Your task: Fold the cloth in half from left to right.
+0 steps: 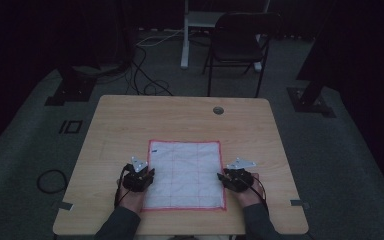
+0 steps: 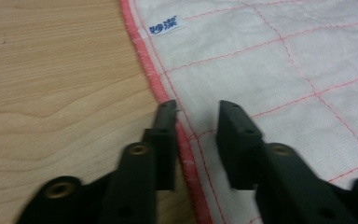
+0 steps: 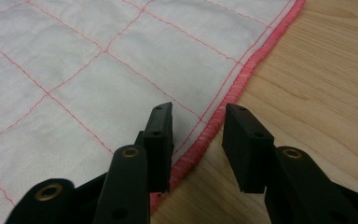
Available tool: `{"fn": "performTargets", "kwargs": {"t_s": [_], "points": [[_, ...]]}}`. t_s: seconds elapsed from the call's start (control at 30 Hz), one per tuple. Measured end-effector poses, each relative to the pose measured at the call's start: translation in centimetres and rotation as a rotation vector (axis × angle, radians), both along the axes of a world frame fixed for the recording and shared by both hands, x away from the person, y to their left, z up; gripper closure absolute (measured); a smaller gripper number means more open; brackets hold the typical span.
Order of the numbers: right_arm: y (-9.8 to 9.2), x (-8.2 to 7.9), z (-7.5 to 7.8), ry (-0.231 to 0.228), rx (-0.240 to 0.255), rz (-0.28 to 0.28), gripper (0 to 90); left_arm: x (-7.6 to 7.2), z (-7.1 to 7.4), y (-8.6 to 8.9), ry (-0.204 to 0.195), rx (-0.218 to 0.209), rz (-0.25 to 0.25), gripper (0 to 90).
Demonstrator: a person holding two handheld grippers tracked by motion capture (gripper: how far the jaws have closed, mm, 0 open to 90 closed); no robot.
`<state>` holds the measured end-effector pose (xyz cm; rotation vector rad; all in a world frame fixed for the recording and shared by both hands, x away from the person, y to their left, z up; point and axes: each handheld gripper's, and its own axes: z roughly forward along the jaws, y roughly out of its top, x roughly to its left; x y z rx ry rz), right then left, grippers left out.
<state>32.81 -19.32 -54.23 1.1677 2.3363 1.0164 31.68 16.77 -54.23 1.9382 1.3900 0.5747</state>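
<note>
A white cloth (image 1: 184, 174) with a red grid and red hem lies flat on the wooden table (image 1: 130, 120). My left gripper (image 1: 150, 172) is at the cloth's left edge, open, its jaws straddling the red hem (image 2: 186, 154) low over the table. A small blue-lettered label (image 2: 163, 25) sits near the cloth's far left corner. My right gripper (image 1: 221, 176) is at the cloth's right edge, open, with the hem (image 3: 200, 140) running between its jaws. In the left gripper view the gripper (image 2: 196, 109) holds nothing; the right gripper (image 3: 199, 112) likewise holds nothing.
A round grommet (image 1: 218, 110) is set in the table near its far edge. A dark folding chair (image 1: 237, 42) and a white stand (image 1: 192, 30) are beyond the table, with cables (image 1: 145, 75) on the floor.
</note>
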Motion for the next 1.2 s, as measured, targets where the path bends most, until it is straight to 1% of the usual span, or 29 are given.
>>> {"fn": "performTargets", "kwargs": {"t_s": [0.03, 0.07, 0.1, 0.17, 0.27, 0.4, 0.5, 0.63, 0.73, 0.8, 0.93, 1.2], "points": [[0.0, 0.0, 0.0, 0.0, 0.0, 0.0, 62.8, 0.0, 0.0, 0.0, 0.0, 0.0, 0.0, 76.5], [0.0, 0.0, 0.0, 0.003, 0.004, -0.001, 62.3, 0.0, 0.0, 0.1, 0.003, -0.004, -0.002, 76.5], [-0.1, -0.1, 0.0, 0.008, 0.008, 0.004, 61.5, 0.1, 0.1, 0.3, 0.009, -0.006, -0.005, 80.4], [0.0, -0.2, 0.0, 0.006, 0.011, 0.01, 61.1, 0.1, 0.1, 0.4, 0.014, -0.008, -0.008, 82.7], [0.0, -0.4, 0.2, -0.009, 0.01, 0.009, 60.7, 0.2, 0.1, 0.6, 0.019, -0.013, -0.014, 83.9], [-0.5, -0.6, 0.6, -0.025, 0.025, -0.002, 60.5, 0.2, 0.2, 1.3, 0.024, -0.018, -0.006, 84.6], [-0.9, -0.7, 0.6, -0.028, 0.026, -0.01, 60.3, 0.4, 0.2, 1.9, 0.031, -0.032, 0.01, 85.1], [-1.2, -0.8, 0.6, -0.026, 0.025, -0.02, 60.0, 0.4, 0.2, 2.3, 0.029, -0.048, 0.0, 85.6], [-1.4, -0.8, 0.6, -0.025, 0.029, -0.027, 59.7, 0.5, 0.2, 2.4, 0.032, -0.063, 0.002, 85.8], [-1.5, -0.9, 0.6, -0.024, 0.028, -0.027, 59.7, 0.5, 0.4, 2.4, 0.027, -0.068, -0.004, 85.9], [-1.8, -0.9, 0.6, -0.025, 0.025, -0.03, 59.6, 0.3, 0.8, 2.5, 0.011, -0.096, -0.009, 86.0], [-2.5, -1.0, 0.5, -0.019, 0.013, -0.039, 59.4, 0.2, 2.0, 2.3, -0.021, -0.132, -0.041, 86.3]]}}
